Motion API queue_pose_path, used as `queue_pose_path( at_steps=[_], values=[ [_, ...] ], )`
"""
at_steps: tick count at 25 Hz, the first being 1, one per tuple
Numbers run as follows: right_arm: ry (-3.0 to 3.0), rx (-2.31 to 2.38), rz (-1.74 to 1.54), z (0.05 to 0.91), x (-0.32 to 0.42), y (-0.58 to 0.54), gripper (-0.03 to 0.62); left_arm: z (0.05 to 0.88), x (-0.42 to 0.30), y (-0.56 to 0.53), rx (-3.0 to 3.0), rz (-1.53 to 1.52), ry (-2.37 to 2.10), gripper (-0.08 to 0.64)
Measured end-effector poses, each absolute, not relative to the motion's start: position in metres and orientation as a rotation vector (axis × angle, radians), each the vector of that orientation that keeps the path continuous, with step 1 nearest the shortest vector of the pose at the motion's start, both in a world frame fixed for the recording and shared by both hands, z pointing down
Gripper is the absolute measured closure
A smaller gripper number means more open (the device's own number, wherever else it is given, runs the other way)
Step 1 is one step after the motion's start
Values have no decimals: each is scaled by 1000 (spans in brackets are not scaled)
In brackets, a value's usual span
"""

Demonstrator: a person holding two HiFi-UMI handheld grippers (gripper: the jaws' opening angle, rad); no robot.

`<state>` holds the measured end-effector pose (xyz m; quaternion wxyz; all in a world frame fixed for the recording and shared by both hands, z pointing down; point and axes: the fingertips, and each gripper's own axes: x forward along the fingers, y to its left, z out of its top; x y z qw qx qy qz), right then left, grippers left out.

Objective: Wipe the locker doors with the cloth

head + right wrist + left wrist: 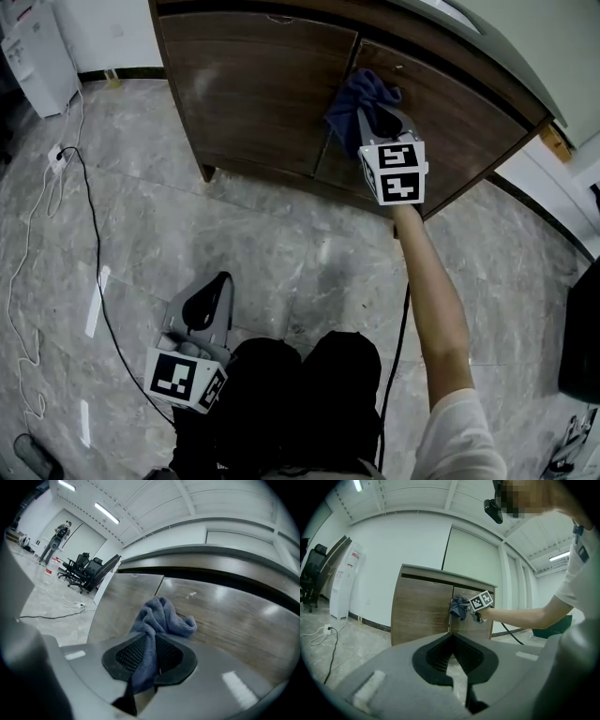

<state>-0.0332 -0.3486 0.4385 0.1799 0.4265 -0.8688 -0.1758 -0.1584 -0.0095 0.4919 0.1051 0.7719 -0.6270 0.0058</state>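
The dark wooden locker has a left door (253, 84) and a right door (459, 117). A blue cloth (364, 92) is bunched against the right door, close to the seam between the two. My right gripper (372, 114) is shut on the cloth. In the right gripper view the cloth (161, 618) runs down between the black pads and its free end rests on the right door (234, 616). My left gripper (217, 284) hangs low by the person's knees, far from the locker. In the left gripper view my left gripper (451, 639) is shut, with nothing in it.
A black cable (94, 244) and a white power strip (56, 157) lie on the marble floor at the left. A white appliance (37, 56) stands at the far left. A dark object (581, 337) sits at the right edge. Office chairs (84, 566) stand far off.
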Motion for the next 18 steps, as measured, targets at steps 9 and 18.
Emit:
queue_pose_path(
  at_steps=[9, 18],
  values=[
    [-2523, 1254, -457, 403, -43, -350, 525, 488, -161, -7, 2276, 1, -1856, 559],
    [-2581, 1272, -527, 362, -61, -349, 525, 492, -167, -4, 2264, -2, -1863, 560]
  ],
)
